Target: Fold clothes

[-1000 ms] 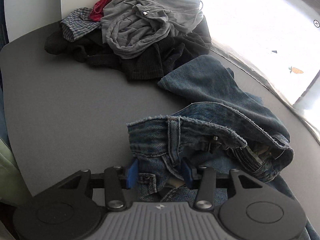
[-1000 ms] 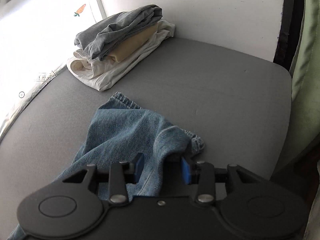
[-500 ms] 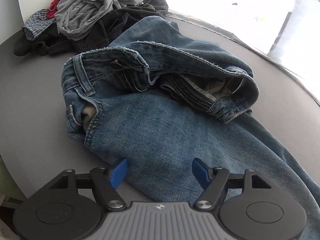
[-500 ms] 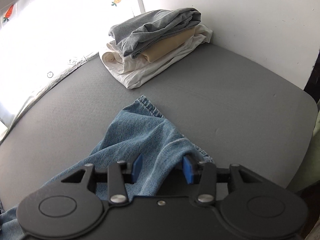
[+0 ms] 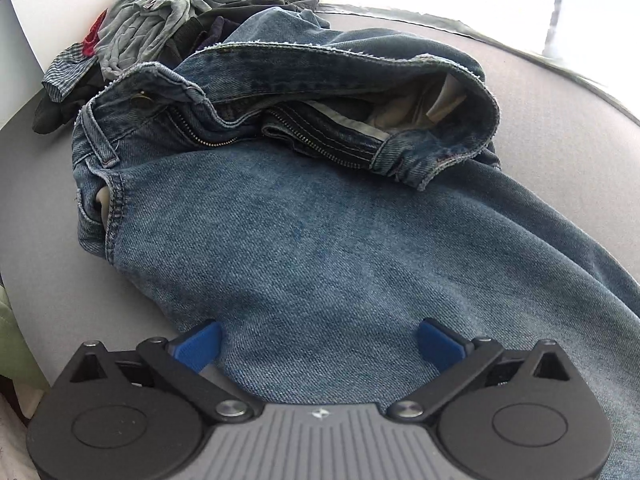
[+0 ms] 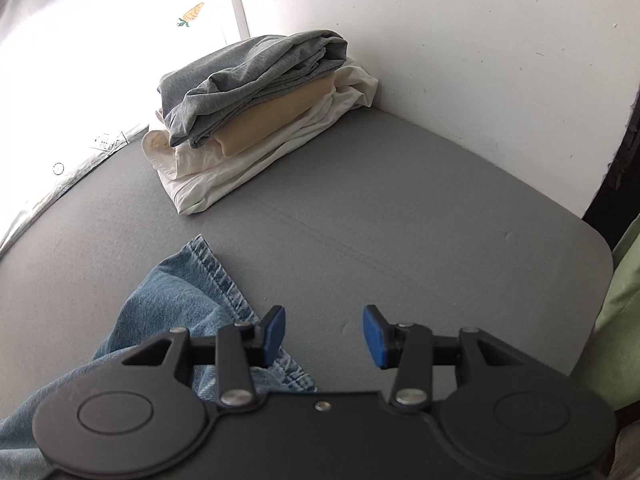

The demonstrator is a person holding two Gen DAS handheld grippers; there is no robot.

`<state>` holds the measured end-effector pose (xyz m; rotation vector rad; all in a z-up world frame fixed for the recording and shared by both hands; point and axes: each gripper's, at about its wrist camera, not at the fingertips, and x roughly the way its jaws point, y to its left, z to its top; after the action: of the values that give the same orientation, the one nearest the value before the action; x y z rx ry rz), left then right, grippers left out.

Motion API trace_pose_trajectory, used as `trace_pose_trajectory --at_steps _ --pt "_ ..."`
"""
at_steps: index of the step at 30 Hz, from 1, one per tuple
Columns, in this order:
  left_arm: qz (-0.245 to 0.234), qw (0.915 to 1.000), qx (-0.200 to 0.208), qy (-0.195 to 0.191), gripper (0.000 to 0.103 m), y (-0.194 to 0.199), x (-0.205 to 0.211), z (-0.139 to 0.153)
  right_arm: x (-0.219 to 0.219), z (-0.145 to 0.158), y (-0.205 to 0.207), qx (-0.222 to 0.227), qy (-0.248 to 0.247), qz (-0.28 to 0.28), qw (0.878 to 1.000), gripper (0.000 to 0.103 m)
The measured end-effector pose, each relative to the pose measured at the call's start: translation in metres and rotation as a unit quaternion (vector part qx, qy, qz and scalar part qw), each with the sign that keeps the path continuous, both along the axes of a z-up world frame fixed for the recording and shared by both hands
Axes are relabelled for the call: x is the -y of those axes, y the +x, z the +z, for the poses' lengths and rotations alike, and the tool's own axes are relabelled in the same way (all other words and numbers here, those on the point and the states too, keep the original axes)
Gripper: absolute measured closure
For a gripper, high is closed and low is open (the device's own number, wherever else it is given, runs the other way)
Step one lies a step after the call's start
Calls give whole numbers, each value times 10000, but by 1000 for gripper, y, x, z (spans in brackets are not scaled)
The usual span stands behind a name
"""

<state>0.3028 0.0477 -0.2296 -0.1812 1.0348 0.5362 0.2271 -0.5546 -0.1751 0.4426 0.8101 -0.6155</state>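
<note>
Blue jeans (image 5: 320,220) lie spread on the grey table (image 5: 36,184), the unzipped waistband (image 5: 340,56) at the far side. My left gripper (image 5: 318,338) hovers low over the thigh. Its jaws are opening wide, and the denim lies flat beneath them without either pad pressing it. In the right wrist view the hem of one jeans leg (image 6: 180,300) lies flat on the table (image 6: 400,220). My right gripper (image 6: 324,330) stands open just right of that hem, with only bare table showing between its fingers.
A heap of unfolded clothes (image 5: 180,12), grey, black, red and checked, sits behind the waistband. A folded stack (image 6: 260,100) of grey, tan and white garments stands at the wall. A bright window runs along the far table edge. Green fabric (image 6: 624,320) hangs past the right edge.
My left gripper let go of the waistband, spread wide and moved down along the jeans to the thigh. The denim fold between my right fingers is gone from them and lies to their left.
</note>
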Motion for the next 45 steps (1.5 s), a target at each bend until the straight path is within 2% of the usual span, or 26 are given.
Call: trace_pose_trajectory --at_steps 6,8,11,15,17,18,19,20,21,22,25,27,30,32,35,38,40,42,45 --pt "33 9999 12 -141 0 1 -7 0 2 -25 62 -278 -148 663 9973 59" --pt "41 9999 20 -158 0 1 -9 0 1 -33 79 -367 -22 893 9953 58" --pt "69 9999 55 -144 0 0 -8 -1 -14 -45 99 -446 136 1555 9867 58" --pt "189 9997 139 -81 0 -1 -5 -1 -37 -50 108 -674 -448 1869 9790 54" --pt "298 9994 201 -18 0 -1 -3 -2 -35 -51 107 -657 -447 1883 9789 50" --pt "355 9991 225 9 0 0 -2 -2 -30 -51 106 -600 -304 1882 9798 52" --pt "445 9987 254 46 0 1 -1 -3 -26 -51 104 -527 -174 1915 9799 61" --pt "504 9983 266 78 0 2 0 -3 -26 -50 102 -515 -261 1968 9787 70" --pt "545 9981 272 109 0 3 1 -3 -26 -48 100 -502 -348 2021 9775 93" --pt "565 9979 275 126 0 4 2 -3 -26 -45 97 -478 -458 2065 9762 96" --pt "596 9977 313 116 0 2 4 -3 -27 -30 86 -253 -968 2002 9746 97" --pt "597 9976 324 122 0 2 4 -3 -13 -17 81 -84 -1124 1671 9795 97" --pt "603 9975 336 147 0 3 6 -3 4 -4 78 181 -1092 1370 9844 97" --pt "602 9975 350 150 0 2 6 -2 5 -7 82 121 -1144 1360 9840 97" --pt "596 9974 382 146 0 2 5 -2 -7 -36 98 -756 -1444 1401 9766 88" --pt "576 9974 408 132 0 1 4 -3 -16 -48 93 -966 -1495 1231 9763 76" --pt "580 9974 421 110 0 1 4 -3 -12 -41 81 -580 -1055 851 9891 52" --pt "584 9973 429 104 0 1 4 -3 -7 -34 66 -178 -532 424 9975 49" --pt "569 9974 429 94 0 1 3 -3 -1 -26 44 174 52 -202 9996 49"
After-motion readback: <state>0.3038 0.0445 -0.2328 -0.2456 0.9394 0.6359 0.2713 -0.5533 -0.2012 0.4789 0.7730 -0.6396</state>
